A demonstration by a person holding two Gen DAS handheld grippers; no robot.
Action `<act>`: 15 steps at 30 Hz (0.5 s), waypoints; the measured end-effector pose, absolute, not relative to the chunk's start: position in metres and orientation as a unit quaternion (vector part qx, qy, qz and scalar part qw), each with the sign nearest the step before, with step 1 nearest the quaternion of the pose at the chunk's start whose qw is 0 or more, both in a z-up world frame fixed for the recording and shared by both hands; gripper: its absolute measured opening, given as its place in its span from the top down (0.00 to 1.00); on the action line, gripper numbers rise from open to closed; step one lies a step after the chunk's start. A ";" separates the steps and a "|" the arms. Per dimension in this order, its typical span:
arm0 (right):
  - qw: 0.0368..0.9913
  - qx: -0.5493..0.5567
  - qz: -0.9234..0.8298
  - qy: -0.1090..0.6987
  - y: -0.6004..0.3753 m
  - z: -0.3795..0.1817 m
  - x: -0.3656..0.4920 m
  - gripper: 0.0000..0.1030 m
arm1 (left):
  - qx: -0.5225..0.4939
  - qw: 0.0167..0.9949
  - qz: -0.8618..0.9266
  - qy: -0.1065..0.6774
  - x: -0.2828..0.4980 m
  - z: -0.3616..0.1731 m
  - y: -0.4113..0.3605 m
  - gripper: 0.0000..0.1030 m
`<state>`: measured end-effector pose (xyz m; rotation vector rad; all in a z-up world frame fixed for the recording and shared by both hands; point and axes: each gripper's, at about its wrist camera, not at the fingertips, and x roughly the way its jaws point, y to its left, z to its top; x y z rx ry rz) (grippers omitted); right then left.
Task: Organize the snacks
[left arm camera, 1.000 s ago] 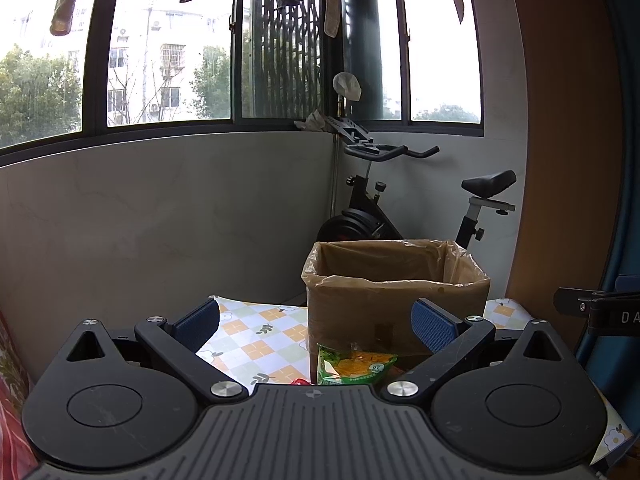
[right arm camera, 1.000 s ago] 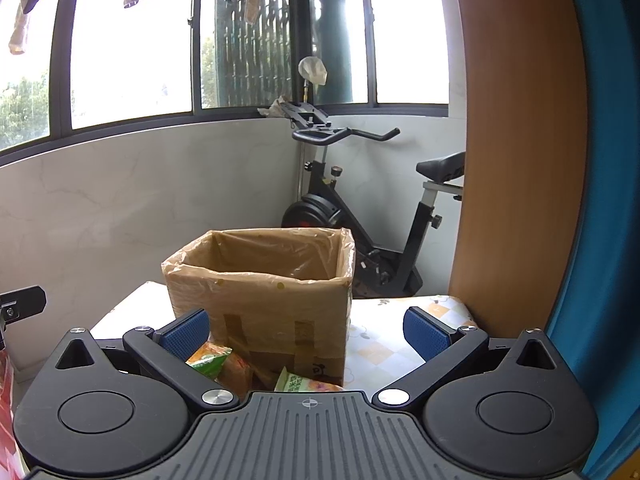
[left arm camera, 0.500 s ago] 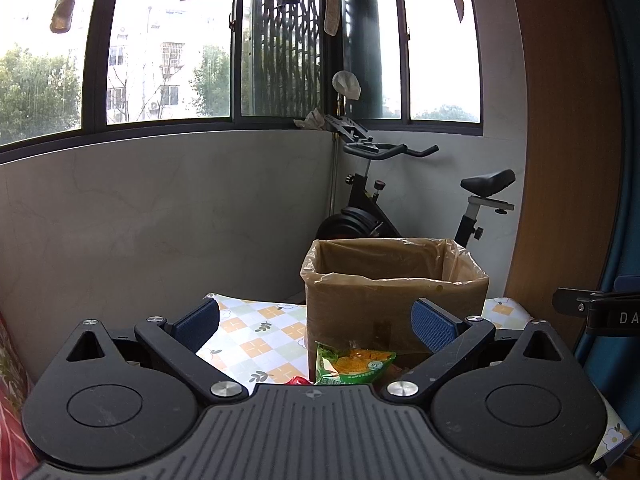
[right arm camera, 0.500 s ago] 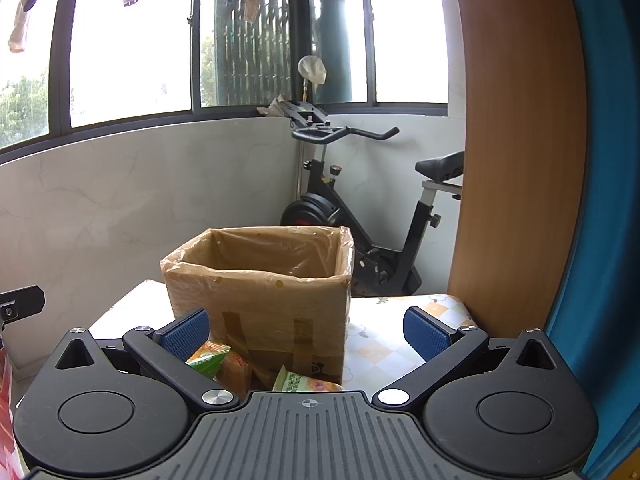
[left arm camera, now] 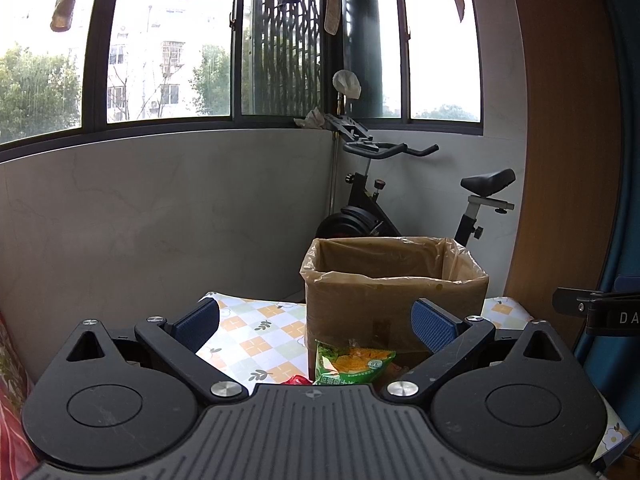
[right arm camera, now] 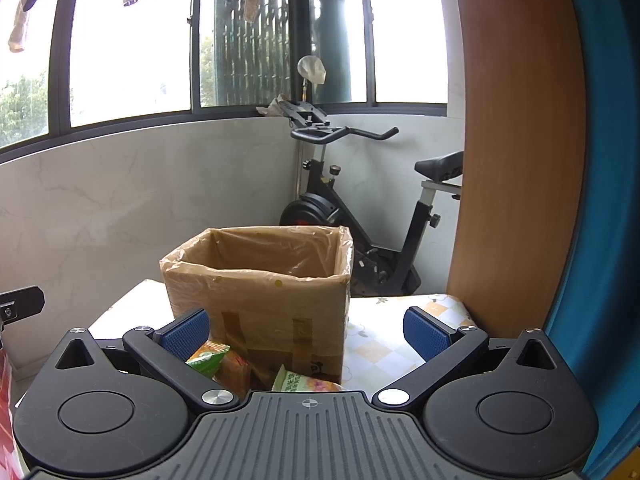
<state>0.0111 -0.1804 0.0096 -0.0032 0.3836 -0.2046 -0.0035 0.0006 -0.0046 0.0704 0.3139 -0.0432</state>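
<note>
Almost nothing has changed over the last second: in both wrist views we see the snack packets and the box sit a shade lower or closer than before, so both grippers have only drifted slightly. No grasp has started; we judge the task is at its opening, with the packets not yet in the box.

Nearest, left gripper (left arm camera: 316, 322): fingers spread wide, nothing between them. Just past the gripper body, low between the fingers and nearer the right one, lies a green and yellow snack packet (left arm camera: 352, 366) on the table, touching or just in front of the box's near wall. A scrap of red wrapper (left arm camera: 296, 380) peeks out beside it, mostly hidden.

Right gripper (right arm camera: 308, 336): fingers also spread, empty. A green-topped orange packet (right arm camera: 218, 364) sits right by the left finger (right arm camera: 184, 334); we cannot tell if it touches. Another green packet (right arm camera: 298, 382) pokes up at the gripper body's edge, centred low. Both lie at the box's foot.

Behind them, the cardboard box (right arm camera: 276, 312), lined with a clear plastic bag, stands open on the table with the checked cloth (left arm camera: 256, 336). Its inside floor is hidden. Farther back stands an exercise bike (left arm camera: 384, 204) against the wall under the windows.

We judge both grippers need to tip down to reach any packet.
</note>
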 end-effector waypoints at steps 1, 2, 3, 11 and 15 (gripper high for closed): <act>0.976 -0.001 -0.101 0.190 -0.179 0.009 0.012 0.00 | 0.035 0.987 -0.021 0.156 -0.003 -0.004 0.001 0.00; 0.976 -0.001 -0.101 0.191 -0.179 0.009 0.012 0.00 | 0.035 0.987 -0.021 0.156 -0.003 -0.004 0.001 0.00; 0.976 -0.001 -0.101 0.191 -0.180 0.009 0.011 0.00 | 0.035 0.987 -0.021 0.157 -0.003 -0.005 0.001 0.00; 0.977 0.000 -0.098 0.189 -0.177 0.006 0.012 0.00 | 0.031 0.986 -0.019 0.165 -0.002 -0.008 0.002 0.00; 0.982 -0.001 -0.088 0.165 -0.179 0.002 0.009 0.00 | 0.036 0.985 -0.008 0.169 0.002 -0.011 0.003 0.00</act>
